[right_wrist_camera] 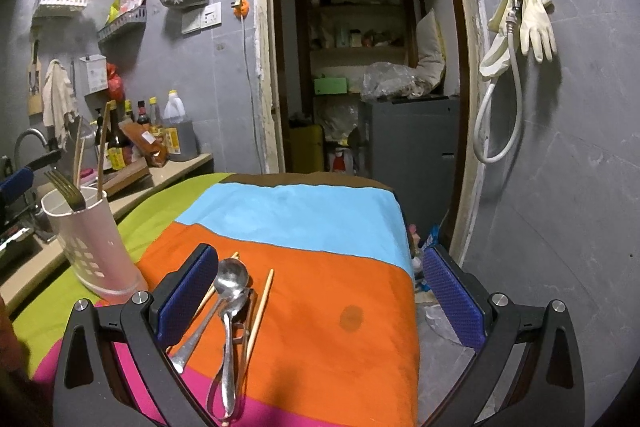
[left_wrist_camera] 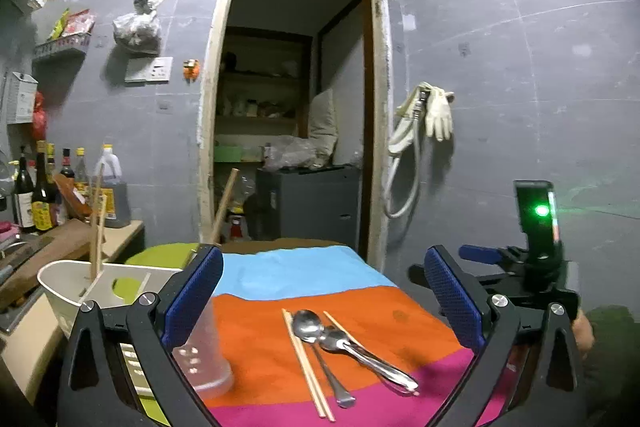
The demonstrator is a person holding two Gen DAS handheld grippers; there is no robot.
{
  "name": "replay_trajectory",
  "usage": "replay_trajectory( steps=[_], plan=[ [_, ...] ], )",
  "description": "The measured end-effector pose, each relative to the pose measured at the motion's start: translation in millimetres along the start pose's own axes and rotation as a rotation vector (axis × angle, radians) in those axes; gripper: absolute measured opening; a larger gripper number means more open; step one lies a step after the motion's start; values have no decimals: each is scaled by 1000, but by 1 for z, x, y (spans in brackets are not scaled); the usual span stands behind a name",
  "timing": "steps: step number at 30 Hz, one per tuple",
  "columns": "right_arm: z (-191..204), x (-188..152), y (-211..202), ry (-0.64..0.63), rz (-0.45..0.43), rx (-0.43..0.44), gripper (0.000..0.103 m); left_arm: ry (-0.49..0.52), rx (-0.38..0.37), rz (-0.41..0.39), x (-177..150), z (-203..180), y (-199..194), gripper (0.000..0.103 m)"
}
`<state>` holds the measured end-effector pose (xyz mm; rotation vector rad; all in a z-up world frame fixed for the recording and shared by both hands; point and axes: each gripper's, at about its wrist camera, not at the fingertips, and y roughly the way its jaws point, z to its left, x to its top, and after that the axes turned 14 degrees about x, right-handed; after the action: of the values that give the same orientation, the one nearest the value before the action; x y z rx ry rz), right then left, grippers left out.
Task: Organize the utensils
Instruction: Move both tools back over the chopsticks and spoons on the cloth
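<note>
Left wrist view: two spoons (left_wrist_camera: 320,337) and loose chopsticks (left_wrist_camera: 306,363) lying together on the orange band of a striped cloth (left_wrist_camera: 260,347), bowls overlapping, handles toward the camera. White utensil holder (left_wrist_camera: 80,291) standing just left, on the cloth's green edge, with chopsticks upright inside and, seen from the right wrist, a fork (right_wrist_camera: 68,189). Left gripper (left_wrist_camera: 320,303) spread wide, grasping nothing, hovering above the spoons. Right gripper (right_wrist_camera: 316,301) likewise released, empty, left pad above the spoon handles. Bottles (left_wrist_camera: 40,195) on the counter behind.
</note>
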<state>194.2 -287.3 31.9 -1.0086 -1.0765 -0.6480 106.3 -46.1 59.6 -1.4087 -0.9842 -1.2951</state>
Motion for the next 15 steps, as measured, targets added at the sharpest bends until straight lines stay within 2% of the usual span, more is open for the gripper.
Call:
replay_trajectory(
  steps=[5,9,15],
  plan=[
    [-4,-2,0,3,16,5,103,20,-46,38,-6,-12,-2,99],
    [-5,-4,1,-8,37,23,102,24,-48,115,-14,-17,9,99],
    [-5,-9,12,-12,116,56,81,-45,-27,279,-29,-12,37,98]
  ],
)
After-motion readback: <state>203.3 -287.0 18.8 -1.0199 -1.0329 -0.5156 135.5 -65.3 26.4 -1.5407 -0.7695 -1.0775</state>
